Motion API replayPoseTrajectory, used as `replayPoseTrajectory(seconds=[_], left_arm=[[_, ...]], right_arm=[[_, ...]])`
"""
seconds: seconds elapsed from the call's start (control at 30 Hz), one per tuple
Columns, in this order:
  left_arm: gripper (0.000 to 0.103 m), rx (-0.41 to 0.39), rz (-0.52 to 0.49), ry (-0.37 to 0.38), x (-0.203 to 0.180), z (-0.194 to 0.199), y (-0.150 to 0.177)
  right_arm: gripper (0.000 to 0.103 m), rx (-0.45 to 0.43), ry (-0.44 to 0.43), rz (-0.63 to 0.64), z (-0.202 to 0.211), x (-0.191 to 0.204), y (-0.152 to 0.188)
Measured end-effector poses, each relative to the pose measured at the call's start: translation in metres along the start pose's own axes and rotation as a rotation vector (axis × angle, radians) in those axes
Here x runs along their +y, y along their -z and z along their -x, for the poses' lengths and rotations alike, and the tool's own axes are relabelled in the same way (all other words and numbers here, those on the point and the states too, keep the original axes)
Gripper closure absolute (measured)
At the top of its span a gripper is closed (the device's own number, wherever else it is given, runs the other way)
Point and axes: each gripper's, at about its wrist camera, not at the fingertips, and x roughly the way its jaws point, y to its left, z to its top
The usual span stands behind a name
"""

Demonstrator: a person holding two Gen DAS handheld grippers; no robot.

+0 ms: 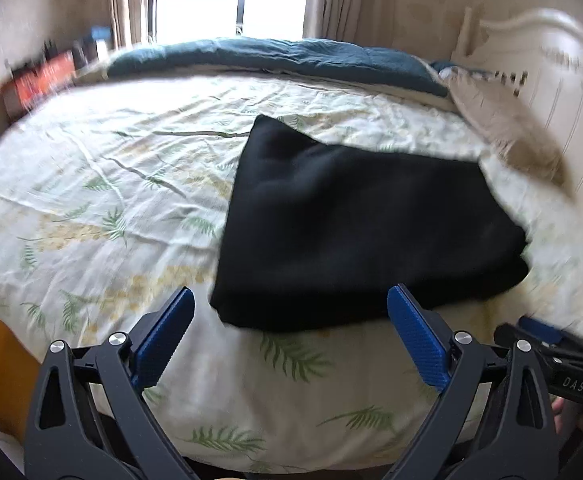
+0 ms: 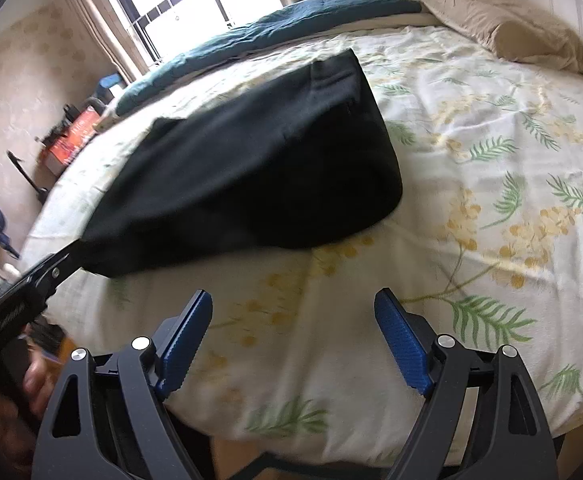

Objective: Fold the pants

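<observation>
your left gripper [image 1: 289, 312] stands wide with nothing between its blue pads, just short of the near edge of the folded black pants [image 1: 363, 224] lying on the leaf-print bed sheet [image 1: 103, 184]. your right gripper [image 2: 293, 312] is wide and empty too, beside the pants.
</observation>
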Motion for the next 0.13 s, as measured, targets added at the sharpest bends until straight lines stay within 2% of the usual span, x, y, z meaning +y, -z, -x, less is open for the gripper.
replayPoseTrajectory(seconds=[0.07,0.13], left_arm=[[0.006,-0.016,0.053,0.022,0.021,0.003,-0.026],[0.006,-0.089,0.066,-0.042,0.049,-0.005,-0.066]], right_arm=[[0.021,-0.033,-0.078,0.003,0.019,0.005,-0.025],[0.017,-0.090,-0.110,0.053,0.031,0.012,-0.063]])
